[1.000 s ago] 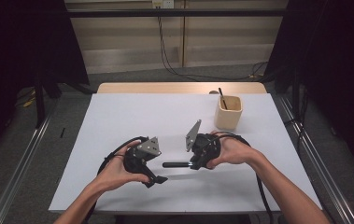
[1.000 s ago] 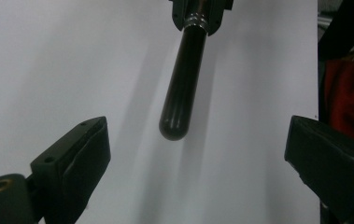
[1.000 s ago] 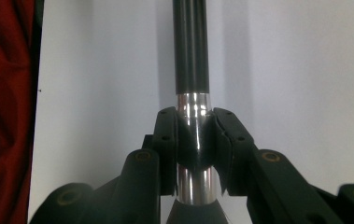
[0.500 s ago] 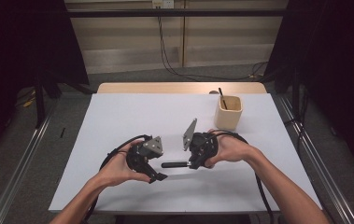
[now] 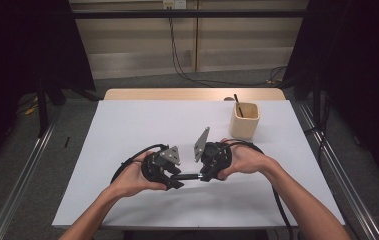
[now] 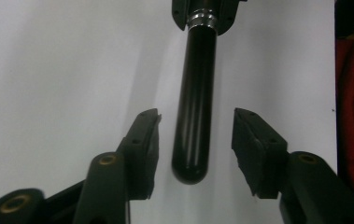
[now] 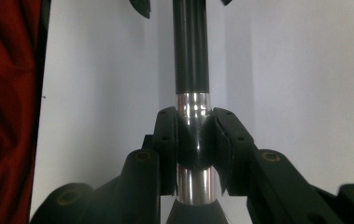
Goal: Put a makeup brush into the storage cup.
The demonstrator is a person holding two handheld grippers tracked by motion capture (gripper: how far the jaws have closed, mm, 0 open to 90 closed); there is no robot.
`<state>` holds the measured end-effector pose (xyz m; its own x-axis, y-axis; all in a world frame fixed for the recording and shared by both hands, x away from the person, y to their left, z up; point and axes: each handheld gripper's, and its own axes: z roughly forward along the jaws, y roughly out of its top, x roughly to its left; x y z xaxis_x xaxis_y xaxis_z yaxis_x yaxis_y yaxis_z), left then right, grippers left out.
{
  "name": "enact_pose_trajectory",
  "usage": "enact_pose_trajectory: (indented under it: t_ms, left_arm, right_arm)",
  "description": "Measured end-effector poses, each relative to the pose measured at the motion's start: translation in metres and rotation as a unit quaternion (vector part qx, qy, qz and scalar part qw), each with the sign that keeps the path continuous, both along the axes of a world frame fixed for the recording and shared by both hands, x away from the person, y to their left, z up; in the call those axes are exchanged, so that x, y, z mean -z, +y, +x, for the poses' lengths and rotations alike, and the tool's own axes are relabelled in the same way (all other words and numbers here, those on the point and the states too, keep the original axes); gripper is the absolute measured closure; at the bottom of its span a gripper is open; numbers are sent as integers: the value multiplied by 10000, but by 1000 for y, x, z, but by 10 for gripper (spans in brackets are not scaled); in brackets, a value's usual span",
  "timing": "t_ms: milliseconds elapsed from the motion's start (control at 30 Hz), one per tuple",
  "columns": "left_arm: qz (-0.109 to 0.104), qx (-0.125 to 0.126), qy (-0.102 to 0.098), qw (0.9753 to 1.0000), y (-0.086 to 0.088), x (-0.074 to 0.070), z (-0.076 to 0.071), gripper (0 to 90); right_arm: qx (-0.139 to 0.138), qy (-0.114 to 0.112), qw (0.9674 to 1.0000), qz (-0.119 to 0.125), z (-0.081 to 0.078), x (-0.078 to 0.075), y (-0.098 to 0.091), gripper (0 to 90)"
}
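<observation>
Between our two hands, just above the white counter, we hold a slim black rod with a chrome collar, likely a brush or tool handle. Our right gripper clamps its jaws on the collar. Our left gripper has just been closing; its jaws straddle the rounded black end without touching. Next we judge: squeeze squarely on that end. The rod lies level, its long axis running gripper to gripper, rounded end toward our left.

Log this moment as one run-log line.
right claw: shut on black pen | left claw: just closing around pen's free end, pads not touching | cup: far right
</observation>
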<state>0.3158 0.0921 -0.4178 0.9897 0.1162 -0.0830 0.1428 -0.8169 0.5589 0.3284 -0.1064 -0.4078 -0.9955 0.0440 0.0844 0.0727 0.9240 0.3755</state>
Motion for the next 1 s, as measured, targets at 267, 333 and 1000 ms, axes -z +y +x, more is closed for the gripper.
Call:
enact_pose_trajectory:
  t_ms: [267,333,1000]
  left_arm:
    - [4,59,70,10000,-5,2,4,644]
    - [4,45,92,9999,-6,3,4,637]
    - [173,133,257,9994,-12,10,8,742]
  right_arm:
    - [-21,-11,10000,-34,-1,1,2,721]
    - [-75,-78,9999,7,-1,2,3,721]
    - [-159,-240,9996,3,-2,5,2,718]
